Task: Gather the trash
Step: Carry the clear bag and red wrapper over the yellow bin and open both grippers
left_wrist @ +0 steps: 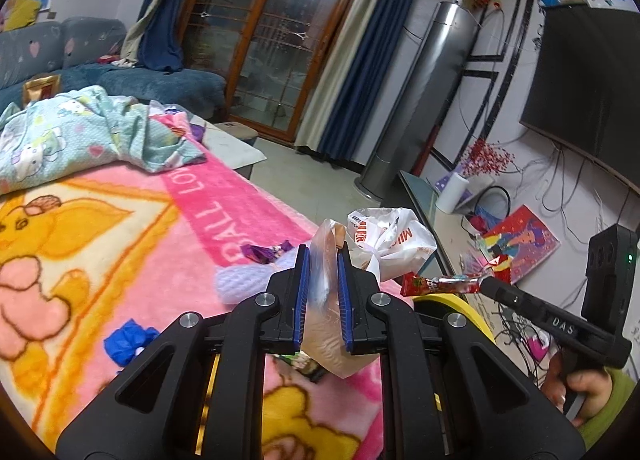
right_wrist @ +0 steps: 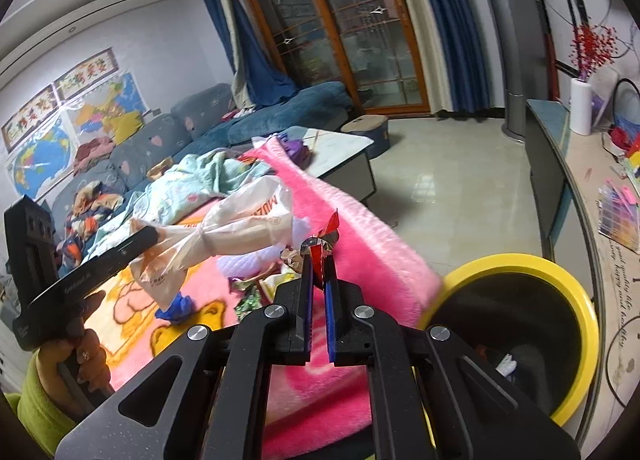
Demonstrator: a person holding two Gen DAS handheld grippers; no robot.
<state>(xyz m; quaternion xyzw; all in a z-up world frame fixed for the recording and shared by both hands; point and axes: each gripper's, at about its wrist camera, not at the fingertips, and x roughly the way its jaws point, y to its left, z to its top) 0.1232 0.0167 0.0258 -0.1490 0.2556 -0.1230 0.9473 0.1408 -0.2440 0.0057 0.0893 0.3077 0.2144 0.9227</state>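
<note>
Plastic bag [left_wrist: 352, 244] pinched in left tongs [left_wrist: 323, 256], red wrapper [right_wrist: 326, 238] in right tongs [right_wrist: 319, 260], beside yellow-rimmed bin [right_wrist: 520, 264].

A pink blanket [left_wrist: 132, 220] is printed with yellow cartoon shapes. A red wrapper [left_wrist: 440, 284] is seen at the right. The bin [right_wrist: 576, 324] is black inside, with a yellow rim. Blue curtains [left_wrist: 352, 72] are hung far off.

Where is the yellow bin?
In the right wrist view the yellow bin stands on the floor at lower right, beside the pink blanket's edge, just right of the right gripper.
</note>
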